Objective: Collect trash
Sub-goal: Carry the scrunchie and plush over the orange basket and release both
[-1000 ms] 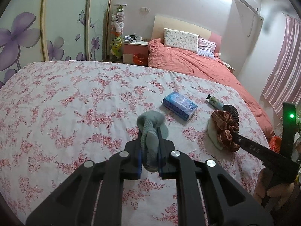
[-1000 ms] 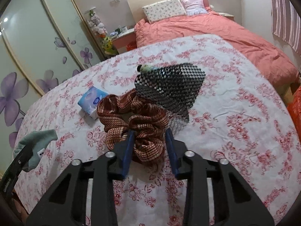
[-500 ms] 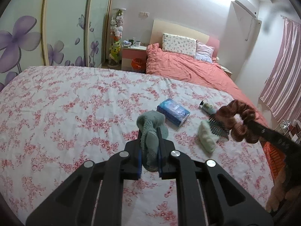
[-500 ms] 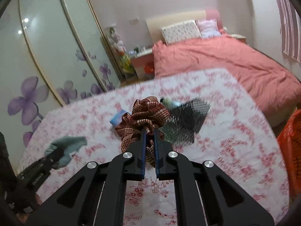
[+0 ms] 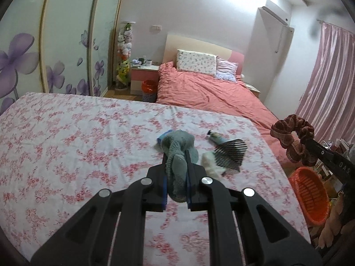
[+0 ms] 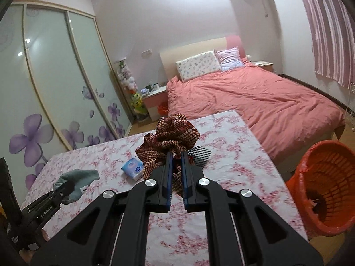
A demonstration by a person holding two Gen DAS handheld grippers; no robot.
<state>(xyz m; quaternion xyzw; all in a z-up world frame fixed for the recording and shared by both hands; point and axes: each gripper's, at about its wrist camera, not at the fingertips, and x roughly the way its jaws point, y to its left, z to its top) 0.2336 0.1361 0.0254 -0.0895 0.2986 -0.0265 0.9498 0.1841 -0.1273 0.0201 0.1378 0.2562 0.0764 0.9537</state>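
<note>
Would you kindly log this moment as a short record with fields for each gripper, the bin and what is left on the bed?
left gripper: shut on grey-green sock, held above the bedspread
right gripper: shut on brown scrunchie, lifted clear of the bed
bin: orange basket on the floor beside the bed, at the right
left on floral bedspread: blue tissue pack, black mesh item, small tube

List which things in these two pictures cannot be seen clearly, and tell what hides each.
- Blue packet: left wrist view, mostly behind the grey sock.
- Black mesh item: right wrist view, largely behind the brown scrunchie.
- Small tube: left wrist view, blurred, label unreadable.
- Orange basket: right wrist view, cut by the edge; contents unclear.
</note>
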